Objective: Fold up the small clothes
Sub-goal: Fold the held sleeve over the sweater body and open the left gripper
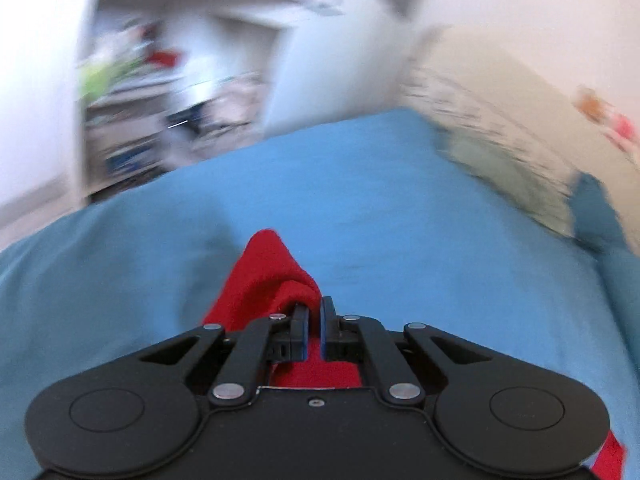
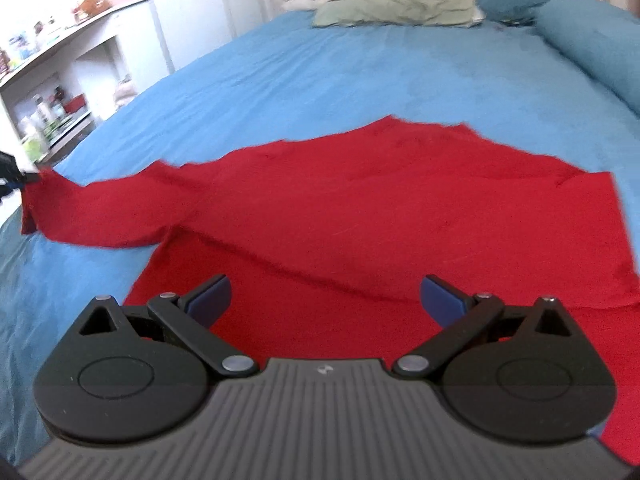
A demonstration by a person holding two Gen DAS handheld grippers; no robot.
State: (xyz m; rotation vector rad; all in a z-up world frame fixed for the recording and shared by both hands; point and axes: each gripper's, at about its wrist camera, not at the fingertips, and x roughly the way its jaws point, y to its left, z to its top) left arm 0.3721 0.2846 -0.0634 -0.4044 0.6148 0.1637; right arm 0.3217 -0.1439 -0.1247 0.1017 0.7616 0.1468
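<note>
A red long-sleeved shirt [image 2: 360,216] lies spread on the blue bed sheet [image 2: 320,72]. Its left sleeve [image 2: 100,212] stretches out to the left, and its cuff end is lifted. My left gripper [image 1: 315,312] is shut on that sleeve's red cloth [image 1: 268,276], which bunches over the fingers; the gripper's tip also shows at the left edge of the right wrist view [image 2: 16,176]. My right gripper [image 2: 324,300] is open and empty, hovering over the shirt's near hem. The left wrist view is motion-blurred.
Patterned and green pillows [image 2: 392,4] and blue pillows [image 2: 592,40] lie at the head of the bed. White shelves [image 2: 60,80] with clutter stand to the left of the bed. The bed's left edge is near the sleeve end.
</note>
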